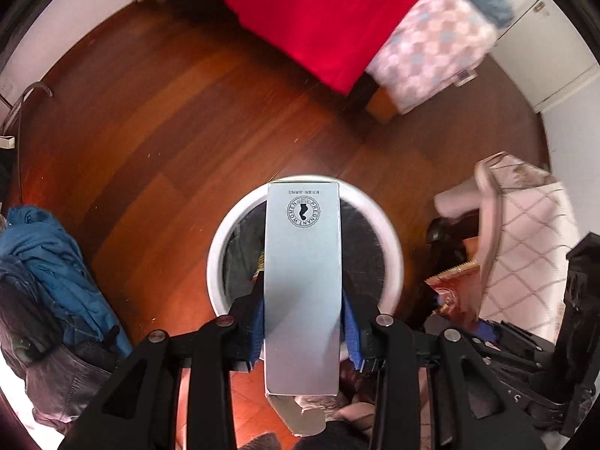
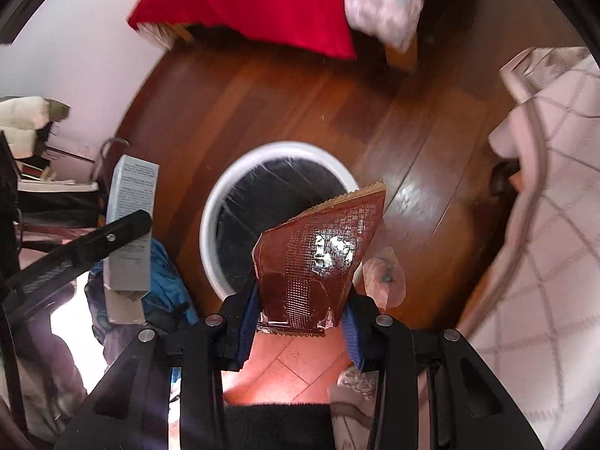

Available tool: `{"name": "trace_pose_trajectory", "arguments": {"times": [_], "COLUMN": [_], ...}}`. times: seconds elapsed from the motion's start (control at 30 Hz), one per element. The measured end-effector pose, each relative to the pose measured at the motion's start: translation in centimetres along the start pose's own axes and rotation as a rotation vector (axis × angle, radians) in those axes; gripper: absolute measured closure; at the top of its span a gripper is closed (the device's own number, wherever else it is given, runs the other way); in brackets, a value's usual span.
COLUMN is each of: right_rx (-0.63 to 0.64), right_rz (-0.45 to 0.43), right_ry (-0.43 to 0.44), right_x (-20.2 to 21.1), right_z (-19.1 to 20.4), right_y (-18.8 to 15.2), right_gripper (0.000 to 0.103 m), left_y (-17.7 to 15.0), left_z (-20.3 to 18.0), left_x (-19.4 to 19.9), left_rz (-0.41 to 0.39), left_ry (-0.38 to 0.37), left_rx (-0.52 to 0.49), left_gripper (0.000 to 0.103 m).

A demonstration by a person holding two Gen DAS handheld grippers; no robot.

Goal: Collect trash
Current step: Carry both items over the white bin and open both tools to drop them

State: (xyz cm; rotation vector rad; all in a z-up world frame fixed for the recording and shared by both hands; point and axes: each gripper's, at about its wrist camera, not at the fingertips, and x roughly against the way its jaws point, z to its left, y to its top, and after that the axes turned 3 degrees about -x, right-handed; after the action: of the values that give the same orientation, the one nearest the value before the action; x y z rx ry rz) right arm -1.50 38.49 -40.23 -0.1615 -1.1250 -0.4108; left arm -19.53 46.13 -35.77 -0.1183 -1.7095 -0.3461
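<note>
The wooden floor (image 1: 150, 120) filled both views, with a bed draped in a red blanket (image 1: 307, 18) at the far side and a heap of blue clothing (image 1: 48, 255) off to the left. On the floor stood the white-rimmed trash bin (image 1: 221, 247), lined with a black bag. The left gripper (image 1: 303, 311) pointed steeply down over it, its jaws drawn in close and pressing on the sides of a long pale-blue carton (image 1: 303, 281), which hung directly above the bin's opening. The right gripper (image 2: 300, 318) held its jaws partly closed on the lower end of a crumpled brown foil wrapper (image 2: 315, 255), whose top edge reached over the bin's near rim (image 2: 210, 247) while most of it sat over bare floor. The carton looked long against the bin's mouth, so a release at a tilt could probably leave it propped on the rim or tip it out. The light wrapper, I judged, might flutter and land outside unless carried further over the opening first.
</note>
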Motion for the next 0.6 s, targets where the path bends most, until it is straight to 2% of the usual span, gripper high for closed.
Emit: {"name": "trace_pose_trajectory", "arguments": {"times": [0.03,0.07,0.1,0.13,0.17,0.2,0.23,0.27,0.3,0.33,0.43,0.6], "right_rx": [0.001,0.003,0.001,-0.002,0.000,0.007,0.014,0.018,0.021,0.026,0.035,0.064], "right_rz": [0.027,0.044,0.057,0.072,0.091,0.108,0.117,0.118,0.117,0.116,0.102,0.080], "right_ry": [0.008,0.003,0.000,0.009,0.009,0.001,-0.007,-0.018,-0.033,-0.043,-0.104,-0.197], "right_x": [-1.6,-2.8,-4.1,-5.1,-5.9,-6.9,-7.8,-8.4,-8.8,-9.0,-9.0,-7.8], "right_z": [0.1,0.1,0.2,0.1,0.0,0.2,0.3,-0.1,-0.1,-0.2,-0.5,-1.0], "right_y": [0.5,0.9,1.5,2.0,2.3,2.9,3.1,3.5,3.7,3.9,4.2,3.7], "right_gripper": [0.062,0.062,0.061,0.061,0.060,0.055,0.043,0.035,0.020,0.011,0.000,0.000], "left_y": [0.2,0.4,0.6,0.5,0.5,0.4,0.2,0.0,-0.3,-0.7,-1.6,-3.2], "left_z": [0.2,0.5,0.9,1.4,1.8,2.2,2.6,3.1,3.5,3.8,4.4,4.7], "left_x": [-0.5,-0.9,-1.4,-1.6,-1.8,-1.8,-1.8,-1.9,-2.0,-2.0,-2.2,-1.7], "left_rz": [0.009,0.017,0.019,0.016,0.009,0.003,-0.002,-0.004,-0.006,-0.012,-0.028,-0.054], "left_ry": [0.005,0.008,0.011,0.014,0.021,0.033,0.051,0.066,0.087,0.107,0.175,0.234], "left_rx": [0.006,0.015,0.035,0.050,0.066,0.078,0.090,0.097,0.109,0.118,0.116,0.103], "left_gripper": [0.066,0.056,0.038,0.027,0.012,0.006,0.006,0.006,0.006,0.005,0.005,0.001]}}
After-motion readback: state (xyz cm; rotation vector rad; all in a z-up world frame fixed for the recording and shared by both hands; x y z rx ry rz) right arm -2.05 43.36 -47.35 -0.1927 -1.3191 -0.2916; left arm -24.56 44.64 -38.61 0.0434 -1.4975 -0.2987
